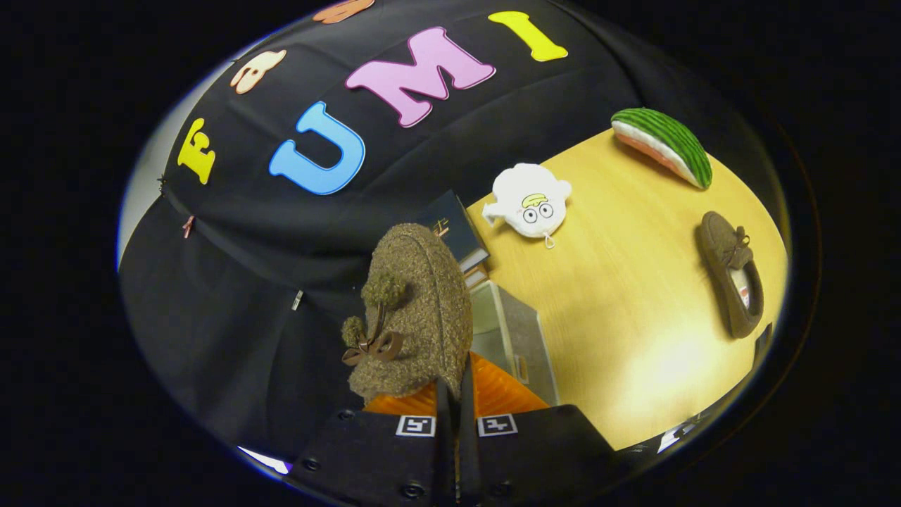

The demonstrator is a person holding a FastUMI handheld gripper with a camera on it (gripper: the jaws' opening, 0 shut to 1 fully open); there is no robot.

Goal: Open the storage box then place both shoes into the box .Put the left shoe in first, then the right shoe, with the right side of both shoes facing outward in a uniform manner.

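One fuzzy shoe (415, 310) hanging pinched between nearly closed fingers of the gripper (454, 394), second shoe (732, 273) lying on the table (633, 310), box (514, 338) sitting below

Watermelon-slice plush (665, 144), white cartoon plush (529, 201), stacked books (454, 229), wooden table (633, 303)

Strong fisheye warp, straight lines bowing hard toward the rim. Bright overhead light, broad glare patch on the wooden table (654, 366) near the second shoe (732, 274). Dark, low-detail booth cloth behind. Sharp focus mid-field; close-in held shoe (415, 310) slightly soft. Gripper (456, 394) fingers nearly closed together on it, in shadow.
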